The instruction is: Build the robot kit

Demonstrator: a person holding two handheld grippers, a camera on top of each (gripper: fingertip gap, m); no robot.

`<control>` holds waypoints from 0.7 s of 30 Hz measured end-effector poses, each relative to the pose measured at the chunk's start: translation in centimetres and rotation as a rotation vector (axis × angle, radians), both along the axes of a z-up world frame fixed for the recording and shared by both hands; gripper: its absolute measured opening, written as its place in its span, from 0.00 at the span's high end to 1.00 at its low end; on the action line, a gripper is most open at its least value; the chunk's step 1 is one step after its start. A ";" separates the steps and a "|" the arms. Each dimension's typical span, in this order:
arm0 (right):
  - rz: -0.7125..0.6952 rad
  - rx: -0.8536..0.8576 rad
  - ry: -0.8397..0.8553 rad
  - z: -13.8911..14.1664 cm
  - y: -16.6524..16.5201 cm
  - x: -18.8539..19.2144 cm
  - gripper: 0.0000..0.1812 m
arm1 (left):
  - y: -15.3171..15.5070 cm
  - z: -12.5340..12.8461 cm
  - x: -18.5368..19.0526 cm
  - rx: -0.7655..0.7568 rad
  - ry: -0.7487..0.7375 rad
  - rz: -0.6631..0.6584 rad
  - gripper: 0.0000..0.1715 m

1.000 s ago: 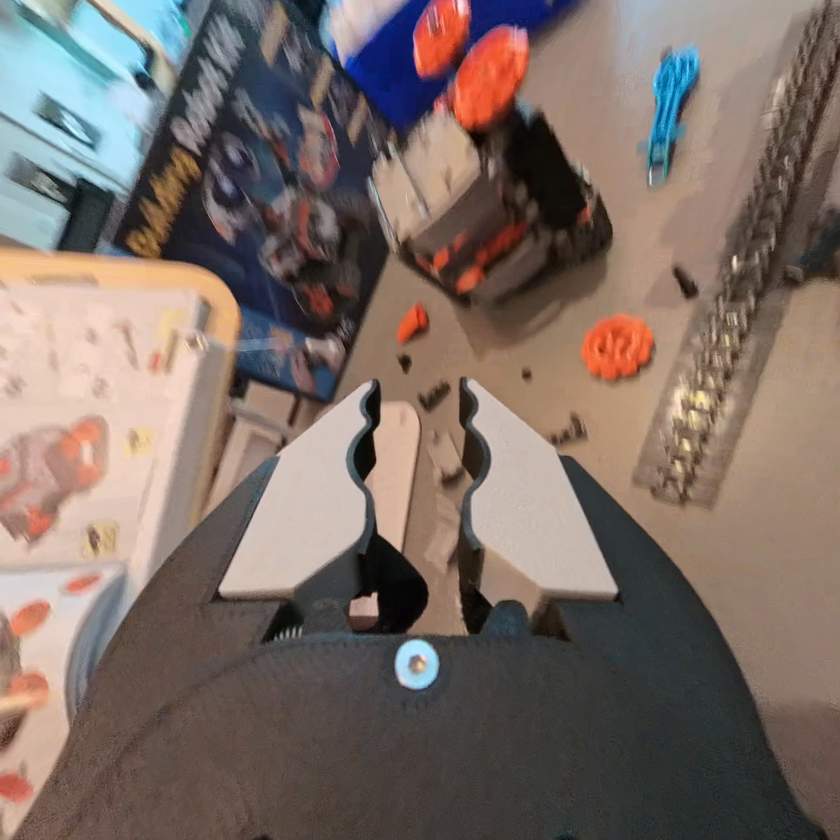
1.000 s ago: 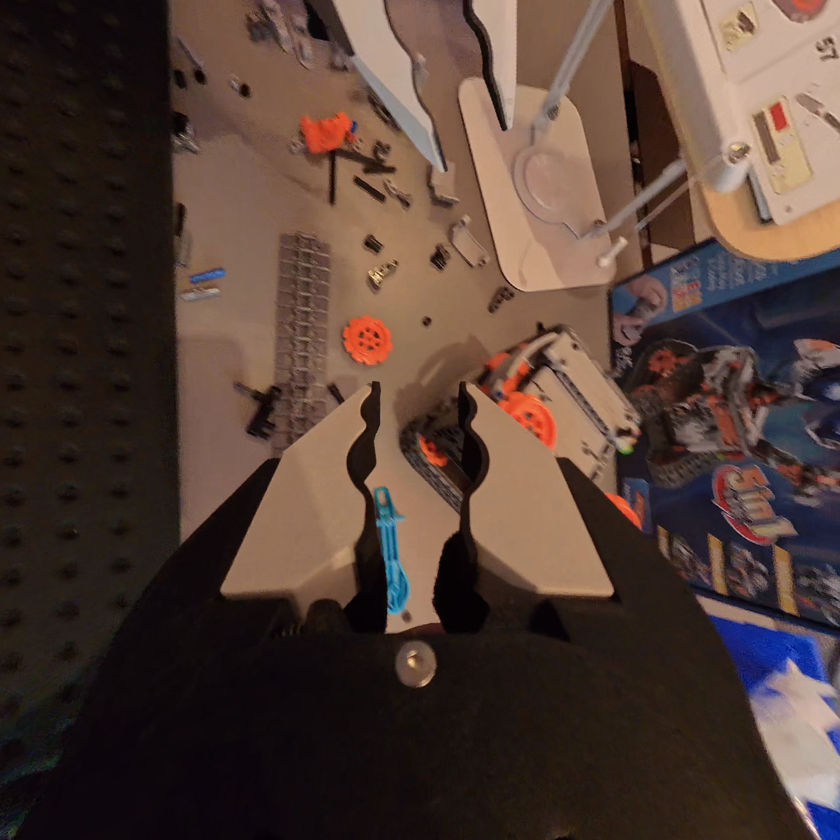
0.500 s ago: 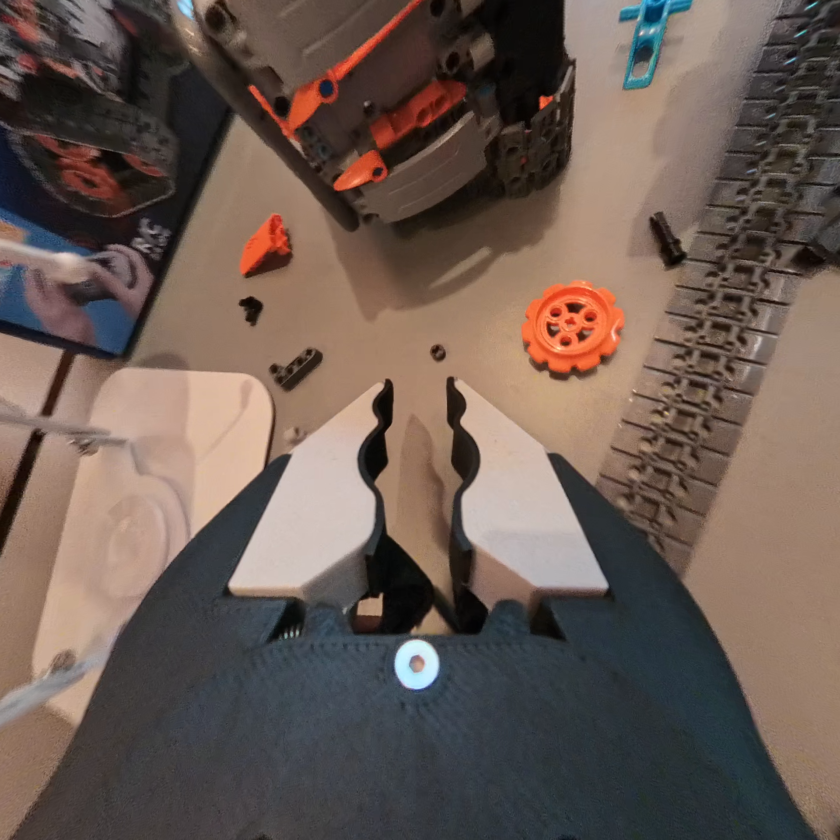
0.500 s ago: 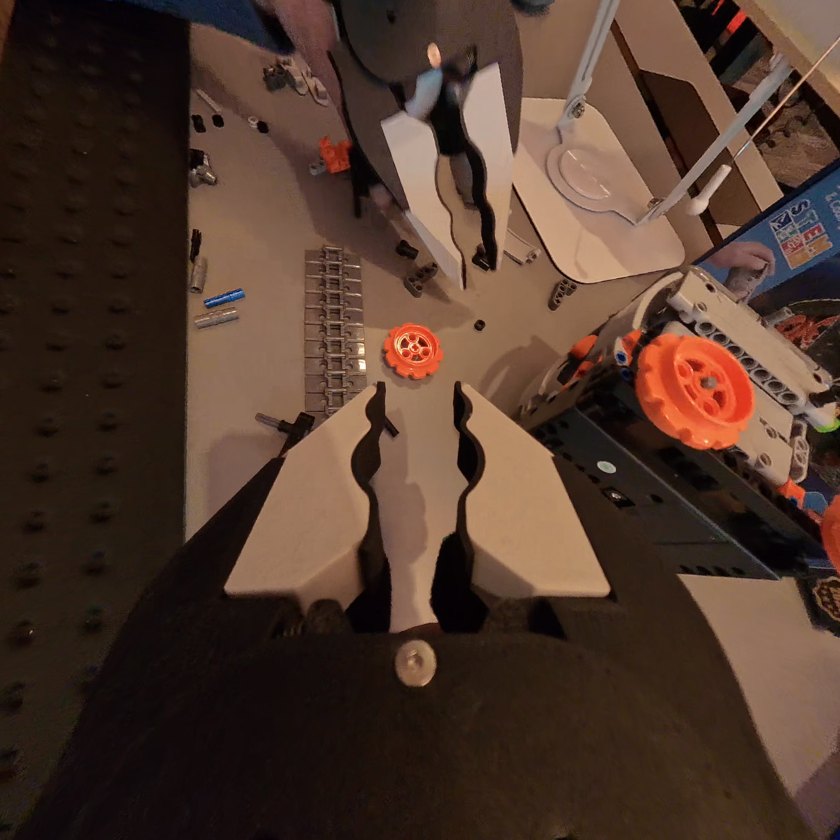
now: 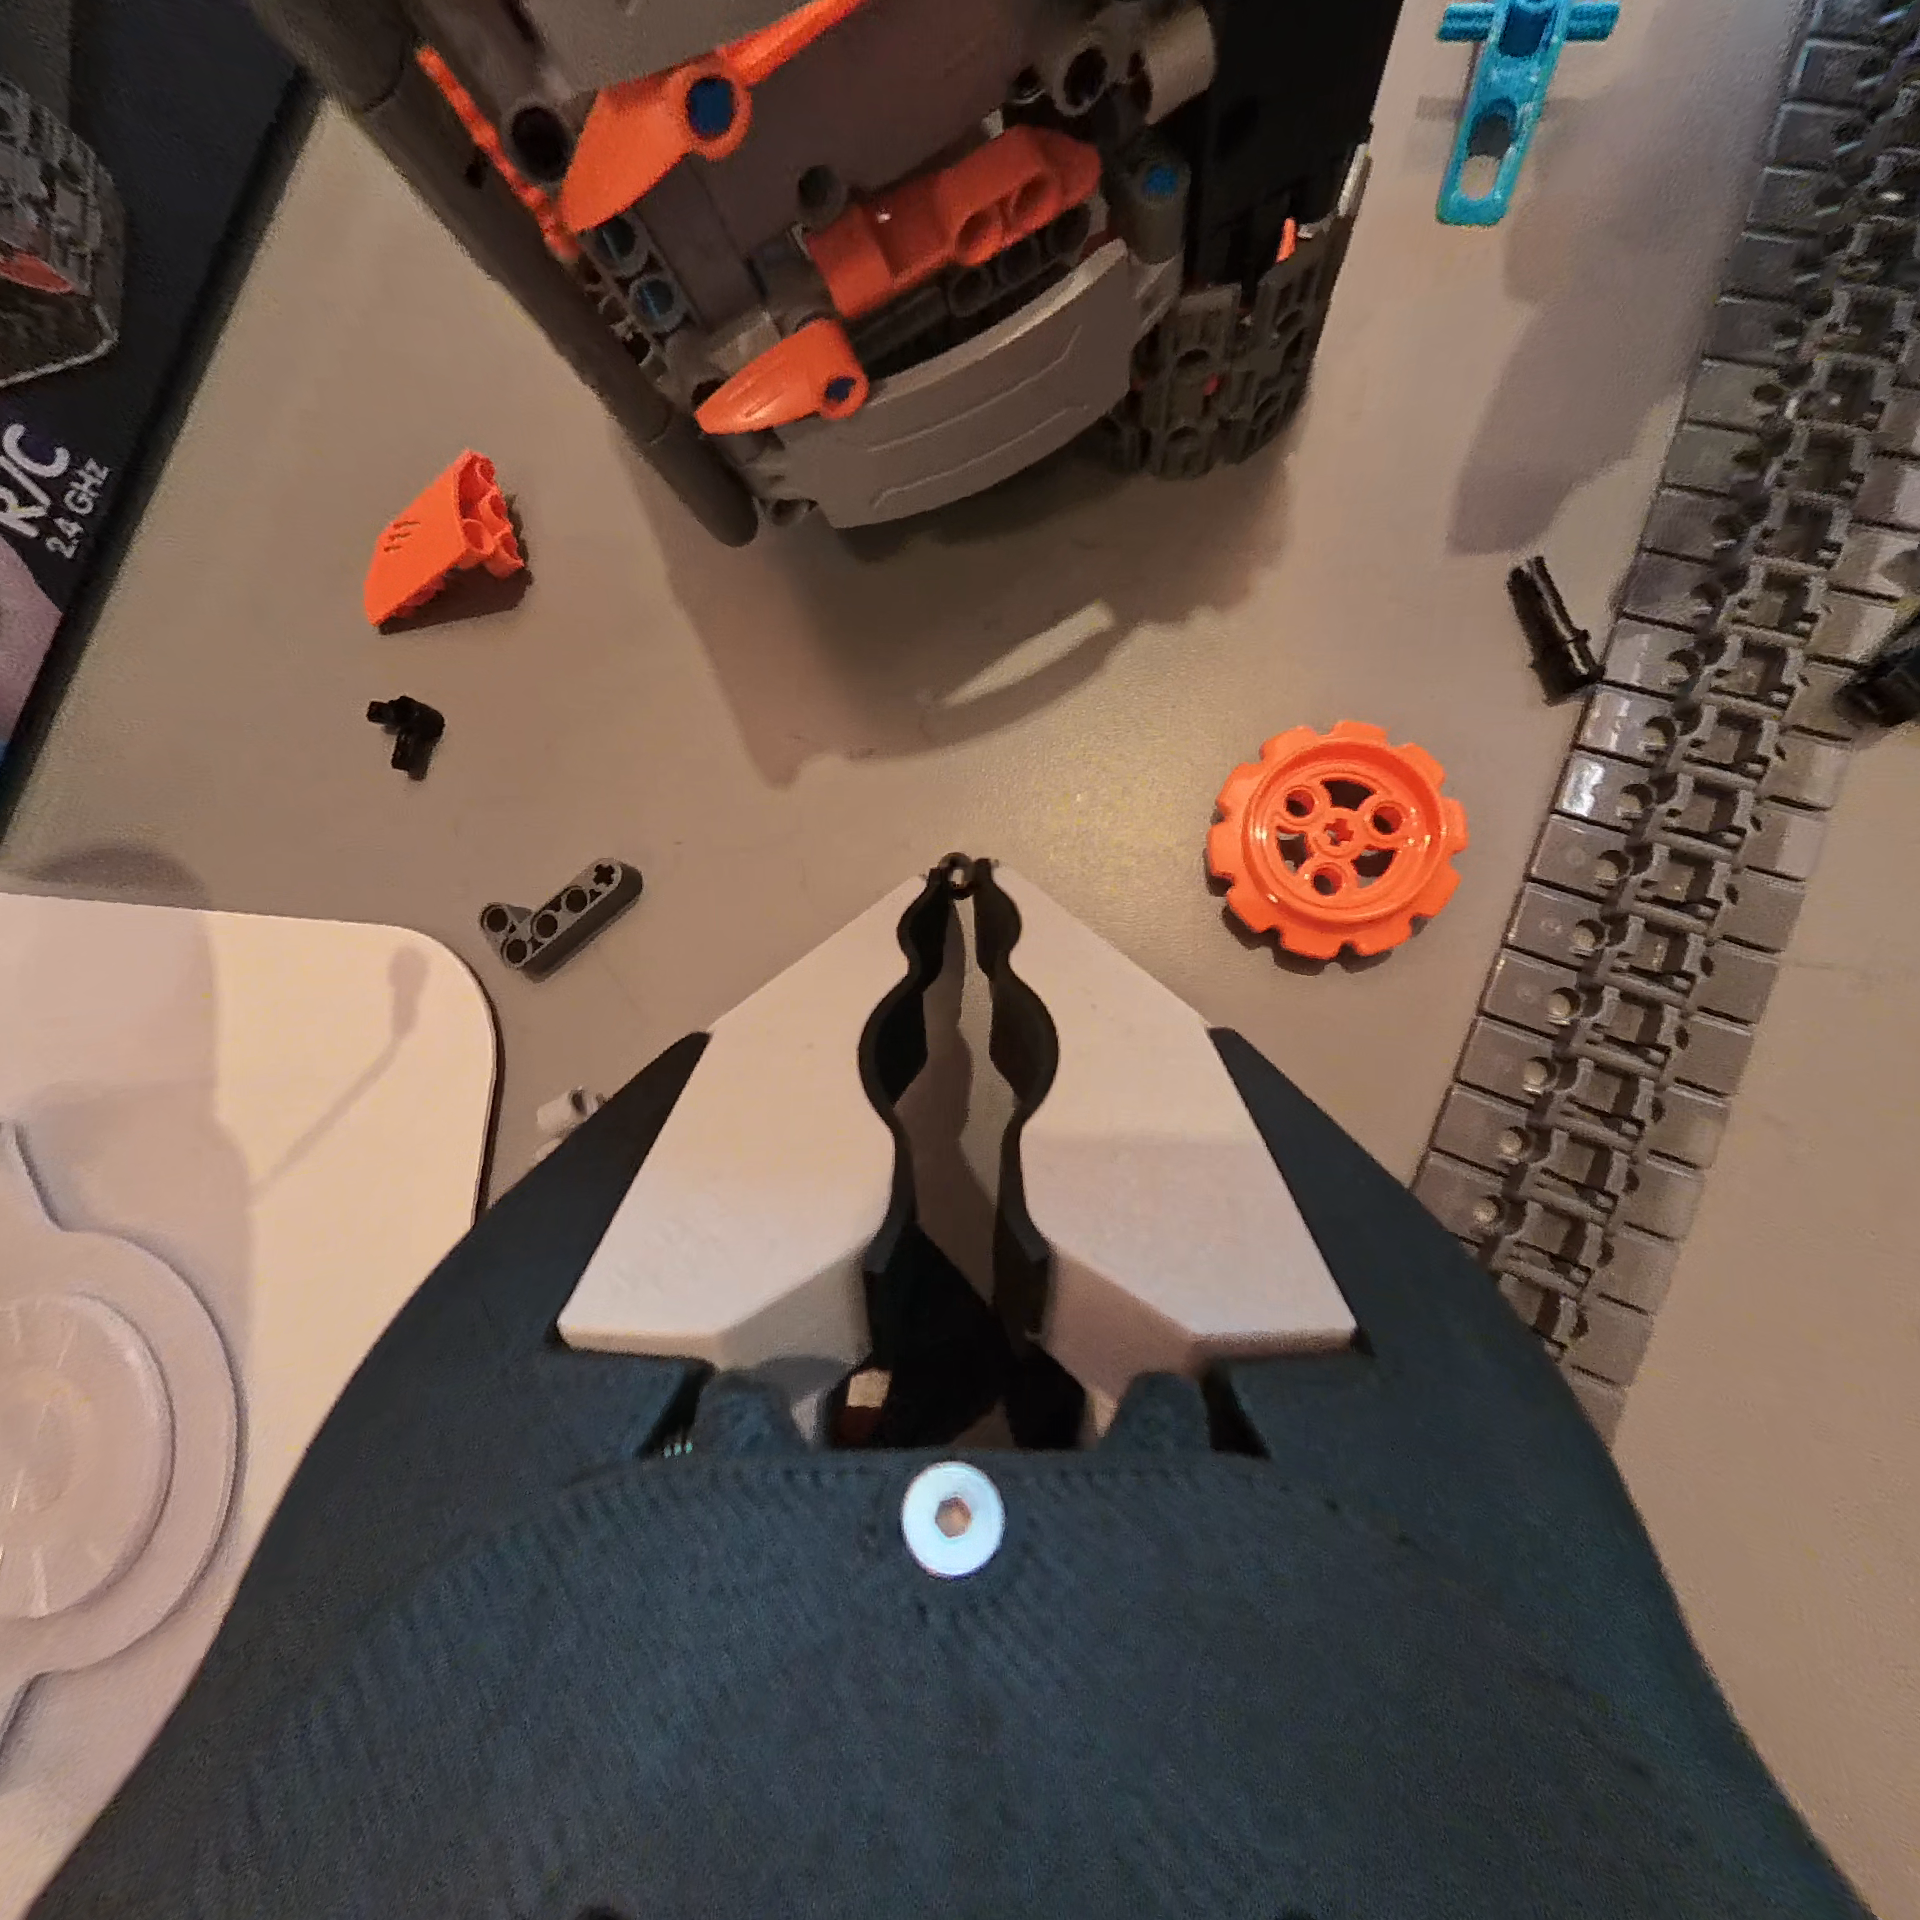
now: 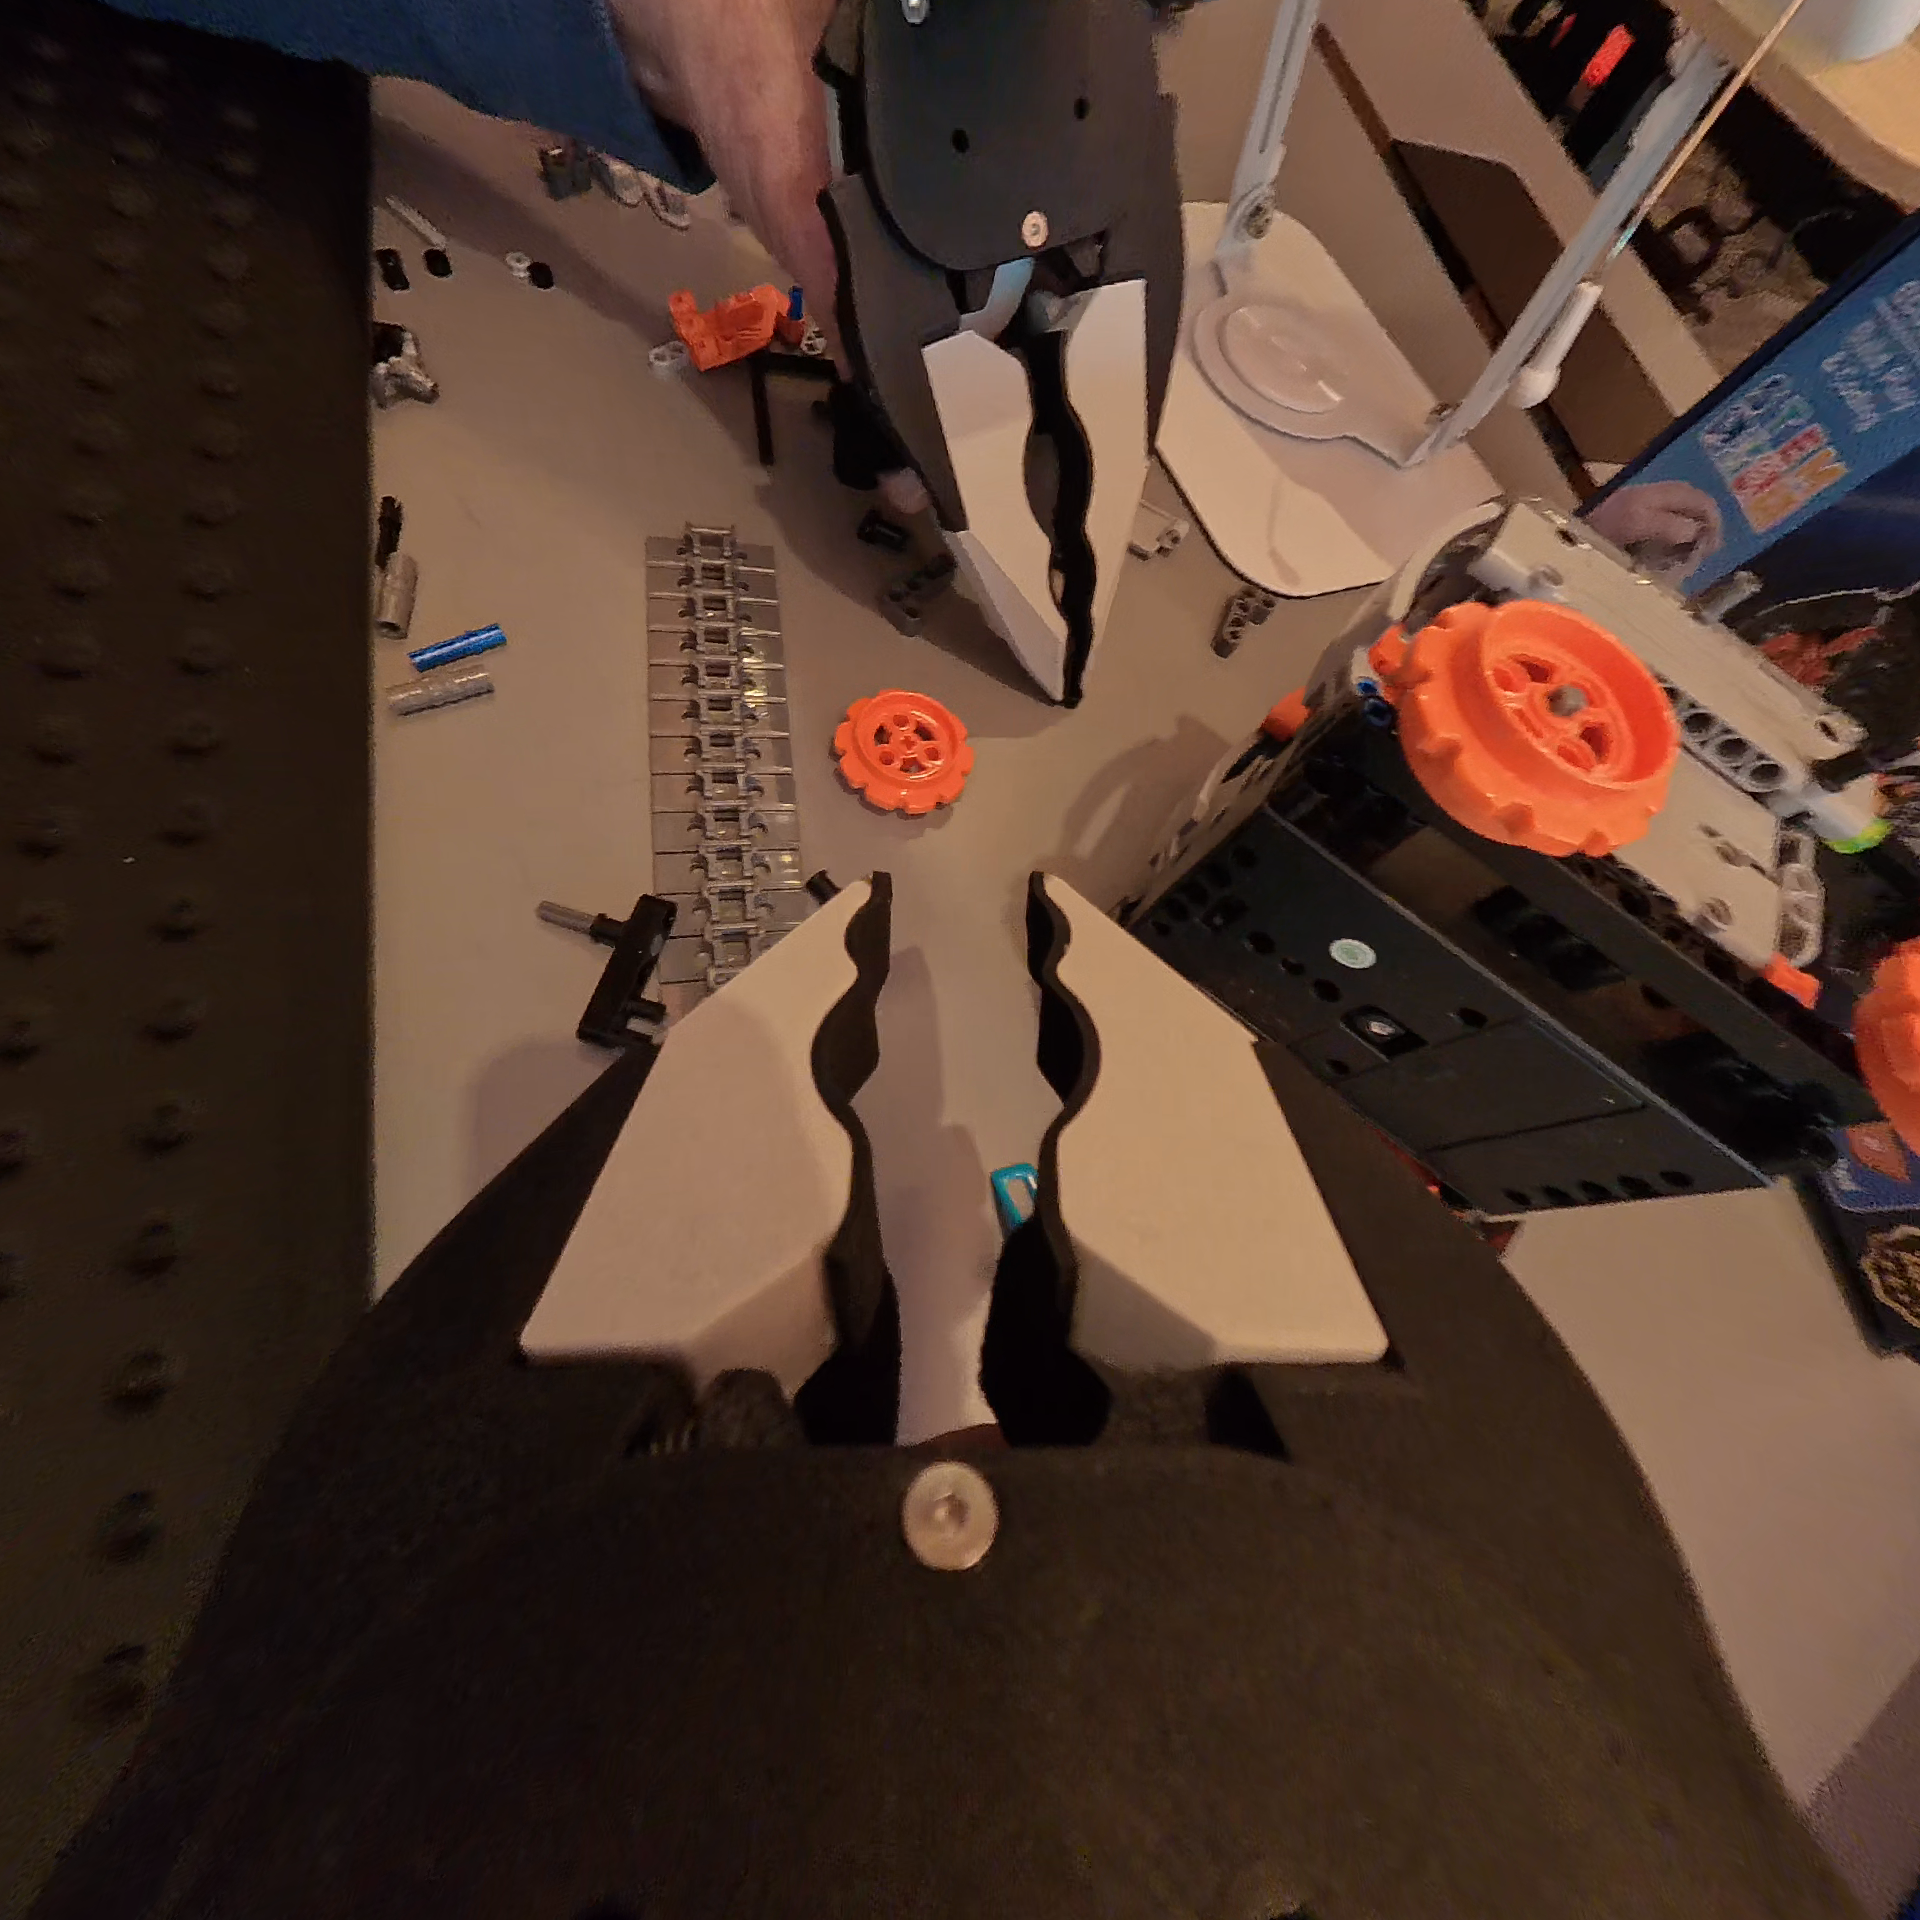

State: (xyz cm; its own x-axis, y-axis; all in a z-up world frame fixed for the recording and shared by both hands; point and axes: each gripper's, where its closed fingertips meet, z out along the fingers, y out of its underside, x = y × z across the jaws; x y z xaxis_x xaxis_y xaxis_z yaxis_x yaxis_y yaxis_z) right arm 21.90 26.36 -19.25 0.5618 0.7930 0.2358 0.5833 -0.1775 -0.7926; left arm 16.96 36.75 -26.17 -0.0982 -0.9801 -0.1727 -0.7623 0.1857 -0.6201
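Left claw [image 5: 957,883] has its tips pinched together on a tiny black ring piece [image 5: 954,871], right down at the bench [image 5: 1714,1558]. Just right of it lies the orange sprocket wheel [image 5: 1337,840], and beyond that the grey track strip [image 5: 1704,831] runs along the bench's right side. To the left, a grey angled beam [image 5: 561,916], then an orange wedge piece [image 5: 445,538]. Farthest off, the grey-and-orange model vehicle [image 5: 935,260]. Right claw [image 6: 956,894] hangs parted and empty above bare bench, a teal piece [image 6: 1011,1193] showing beneath it, the model [image 6: 1455,997] close on its right.
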 end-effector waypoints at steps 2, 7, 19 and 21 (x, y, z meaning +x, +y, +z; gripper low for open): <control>-0.025 0.043 0.013 0.7 0.3 0.2 0.87 | 0.1 0.7 0.1 -0.017 -0.049 0.029 1.00; -0.090 0.227 0.024 3.1 1.0 0.3 0.85 | -2.6 5.1 1.4 -0.243 -0.271 0.065 1.00; -0.129 0.279 0.003 2.8 0.8 2.3 0.86 | -2.1 3.6 0.1 -0.122 -0.217 0.094 1.00; -0.143 0.297 0.009 3.1 0.8 2.7 0.86 | -0.6 3.6 -0.1 -0.067 -0.209 0.134 0.97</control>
